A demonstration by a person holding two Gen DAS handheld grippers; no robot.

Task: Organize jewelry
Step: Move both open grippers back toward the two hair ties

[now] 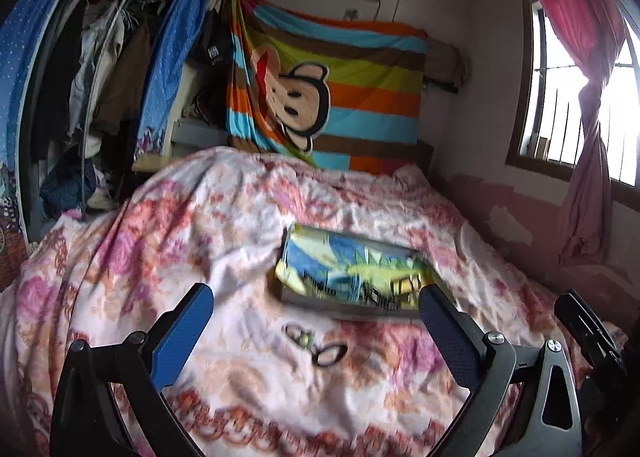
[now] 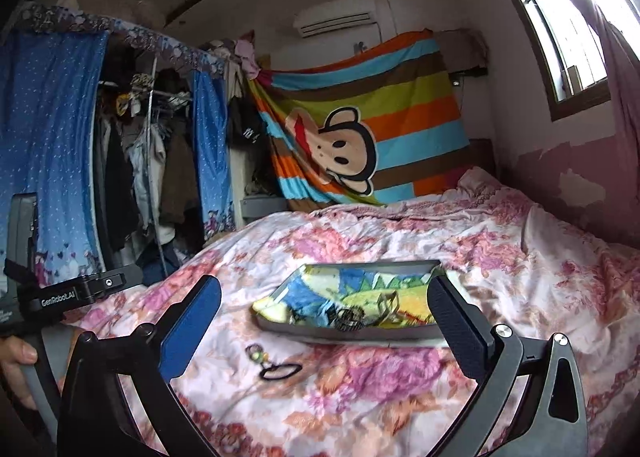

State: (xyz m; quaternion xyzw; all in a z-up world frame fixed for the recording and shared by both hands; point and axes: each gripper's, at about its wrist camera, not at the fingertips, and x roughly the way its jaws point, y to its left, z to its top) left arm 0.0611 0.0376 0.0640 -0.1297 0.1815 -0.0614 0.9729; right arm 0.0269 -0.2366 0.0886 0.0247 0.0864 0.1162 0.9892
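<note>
Tray (image 1: 352, 277) blurred, jewelry (image 2: 352, 317) indistinct

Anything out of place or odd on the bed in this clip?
Yes. Two small pieces, a dark loop and a beaded ring, lie loose on the floral bedspread in front of the tray, apart from the jewelry inside it. The left-wrist view is motion-blurred. Both tongs, left and right, are open and empty.

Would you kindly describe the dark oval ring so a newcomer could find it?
On the floral bedspread, find the grey tray lined with cartoon cloth. Just before its near-left corner lie two loose pieces; the dark oval ring is the nearer, plain black, unlike the beaded piece.
</note>
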